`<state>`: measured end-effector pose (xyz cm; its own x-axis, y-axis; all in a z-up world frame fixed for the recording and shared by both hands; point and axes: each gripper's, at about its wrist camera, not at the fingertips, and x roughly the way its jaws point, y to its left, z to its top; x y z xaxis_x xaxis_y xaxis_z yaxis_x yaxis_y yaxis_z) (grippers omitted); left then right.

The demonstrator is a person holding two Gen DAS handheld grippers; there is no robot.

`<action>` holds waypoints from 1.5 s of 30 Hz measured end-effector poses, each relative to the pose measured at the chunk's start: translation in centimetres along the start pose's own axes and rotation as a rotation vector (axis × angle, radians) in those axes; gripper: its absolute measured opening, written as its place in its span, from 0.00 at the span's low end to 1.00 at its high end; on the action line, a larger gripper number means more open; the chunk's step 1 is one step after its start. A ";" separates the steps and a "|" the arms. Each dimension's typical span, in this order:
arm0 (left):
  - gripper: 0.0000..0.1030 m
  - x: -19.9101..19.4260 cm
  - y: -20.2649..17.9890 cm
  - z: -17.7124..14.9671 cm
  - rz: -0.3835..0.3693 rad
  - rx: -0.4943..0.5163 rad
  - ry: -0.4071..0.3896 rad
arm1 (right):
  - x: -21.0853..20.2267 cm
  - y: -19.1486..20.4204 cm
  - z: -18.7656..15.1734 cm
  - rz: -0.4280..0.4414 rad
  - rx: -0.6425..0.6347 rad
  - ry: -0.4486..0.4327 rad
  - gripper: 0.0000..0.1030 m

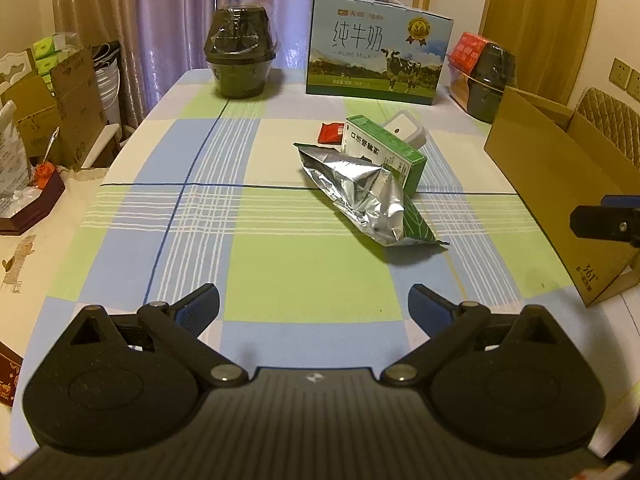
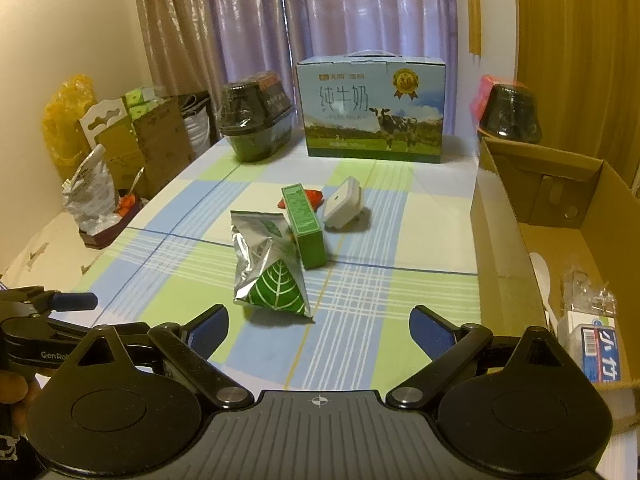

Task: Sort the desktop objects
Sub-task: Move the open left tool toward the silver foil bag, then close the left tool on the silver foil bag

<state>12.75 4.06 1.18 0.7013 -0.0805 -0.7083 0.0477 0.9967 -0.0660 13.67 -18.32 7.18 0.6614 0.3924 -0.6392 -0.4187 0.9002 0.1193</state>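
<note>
A crumpled silver foil bag (image 1: 366, 192) (image 2: 268, 264) with a green leaf print lies mid-table. Against it leans a green carton (image 1: 384, 152) (image 2: 306, 226). Behind them sit a small red packet (image 1: 330, 133) (image 2: 314, 196) and a white square device (image 1: 404, 130) (image 2: 344, 204). My left gripper (image 1: 314, 312) hovers open over the near tablecloth, well short of the bag. My right gripper (image 2: 318, 332) is open too, just in front of the bag. An open cardboard box (image 1: 560, 184) (image 2: 504, 240) stands at the right and holds a white spoon (image 2: 542, 276), a clear wrapper and a blue-and-white packet (image 2: 600, 352).
A milk gift box (image 1: 378, 60) (image 2: 372, 112) and two wrapped dark pots (image 1: 240, 52) (image 2: 510, 114) stand along the far edge. Cartons, bags and a tray crowd the left side off the table (image 1: 52, 120). The other gripper (image 2: 40, 320) shows at the lower left, with a hand on it.
</note>
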 end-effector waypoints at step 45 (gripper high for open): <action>0.70 15.5 -1.8 6.5 -0.221 -0.119 0.156 | 14.6 -2.7 5.6 0.023 0.047 0.059 0.87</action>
<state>28.11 1.11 -5.13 0.5646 -0.3055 -0.7667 0.0968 0.9471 -0.3061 27.94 -13.94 1.75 0.6136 0.4026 -0.6793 -0.4027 0.8995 0.1694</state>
